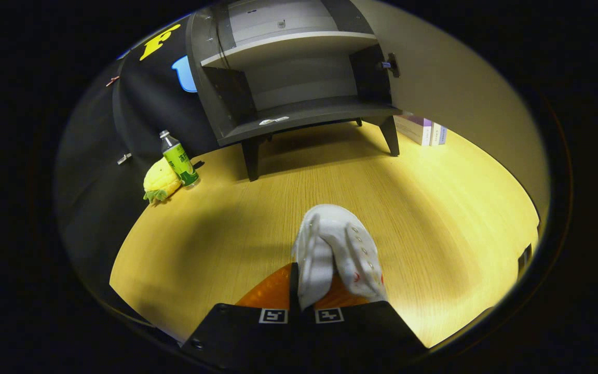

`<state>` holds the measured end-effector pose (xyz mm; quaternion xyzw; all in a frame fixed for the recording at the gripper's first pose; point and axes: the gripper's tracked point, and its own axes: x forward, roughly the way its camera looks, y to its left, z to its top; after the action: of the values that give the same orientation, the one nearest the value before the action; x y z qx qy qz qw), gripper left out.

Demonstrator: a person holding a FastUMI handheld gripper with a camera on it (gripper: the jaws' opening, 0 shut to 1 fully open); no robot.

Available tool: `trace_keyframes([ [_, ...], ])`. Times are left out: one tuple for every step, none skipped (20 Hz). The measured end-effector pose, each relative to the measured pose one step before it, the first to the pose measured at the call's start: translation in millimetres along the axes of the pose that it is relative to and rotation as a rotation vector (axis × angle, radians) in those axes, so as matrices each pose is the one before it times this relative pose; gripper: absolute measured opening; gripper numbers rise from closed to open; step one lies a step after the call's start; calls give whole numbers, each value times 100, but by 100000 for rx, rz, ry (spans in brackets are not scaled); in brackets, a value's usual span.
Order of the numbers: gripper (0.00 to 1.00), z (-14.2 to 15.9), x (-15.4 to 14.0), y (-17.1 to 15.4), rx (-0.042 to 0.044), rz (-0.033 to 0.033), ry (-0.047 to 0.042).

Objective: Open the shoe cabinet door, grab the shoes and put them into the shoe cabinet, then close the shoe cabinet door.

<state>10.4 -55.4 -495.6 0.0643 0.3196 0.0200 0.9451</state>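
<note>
Gripper view has the gripper [307, 291] pinching the white shoes [338, 252], toes pointing ahead toward the shoe cabinet [299, 111]. It stands well beyond the fingers, door already open, lower shelf facing us, so I'd guess straight forward.

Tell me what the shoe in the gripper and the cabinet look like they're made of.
Shoe: seemingly soft white fabric or canvas, given the eyelets and folds where the gripper pinches it. Shoe cabinet: probably laminated board, matte dark grey, with flat panels and a pale shelf edge.
</note>
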Motion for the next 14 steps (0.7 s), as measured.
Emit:
trace_keyframes([
  [4, 463, -326, 81, -979, 29, 287],
  [4, 800, -726, 224, 110, 209, -337],
  [4, 954, -629, 271, 598, 227, -540],
  [4, 1247, -831, 280, 569, -69, -956],
  [4, 1578, -841, 375, -8, -243, -1724],
  [4, 1713, -752, 450, -598, -237, -2154],
  [4, 1895, -787, 469, -688, -221, -2417],
  [4, 2090, -812, 533, -81, -81, -2706],
  [4, 2132, -714, 526, 87, -26, -2904],
  [4, 2187, -703, 416, 135, -458, -3197],
  [4, 2193, -474, 369, -121, -588, -3294],
  [4, 2116, -350, 451, -216, 74, -3169],
  [4, 2013, -164, 562, -386, 515, -2859],
  [4, 1842, -14, 339, -703, 339, -2185],
])
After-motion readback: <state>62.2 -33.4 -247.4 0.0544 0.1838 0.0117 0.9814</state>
